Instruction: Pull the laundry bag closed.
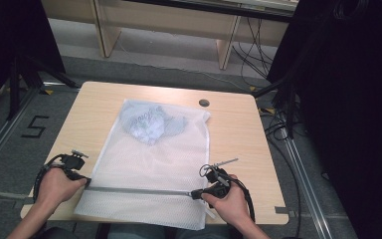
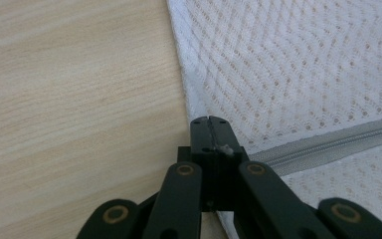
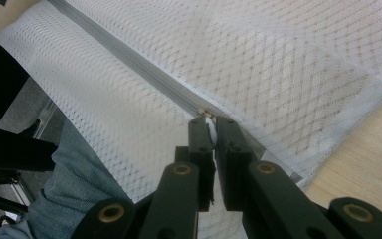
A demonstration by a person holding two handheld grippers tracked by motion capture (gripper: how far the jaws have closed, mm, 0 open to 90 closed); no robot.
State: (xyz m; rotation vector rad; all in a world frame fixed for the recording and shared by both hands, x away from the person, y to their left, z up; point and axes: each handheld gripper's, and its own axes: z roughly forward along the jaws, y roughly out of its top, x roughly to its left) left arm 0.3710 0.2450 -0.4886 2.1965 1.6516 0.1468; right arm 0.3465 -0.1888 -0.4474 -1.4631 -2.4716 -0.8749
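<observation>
Mesh laundry bag (image 1: 149,164) lies flat on the wooden counter (image 1: 234,134), its near edge hanging over the front; a bluish bundle of cloth (image 1: 149,122) sits inside at the far end; 1 grey zipper (image 1: 139,190) runs across the near part of the bag. Left hand-held gripper (image 2: 210,130) has its jaws pressed together on the bag's left edge at the zipper's end; right hand-held gripper (image 3: 209,124) is clamped on the small white zipper pull (image 3: 208,119) at the right end. Judging from this, the risks are small ones; the thin pull could slip from the jaws if tugged at an angle; the mesh could bunch into the slider if the left grip lets the fabric go slack.
</observation>
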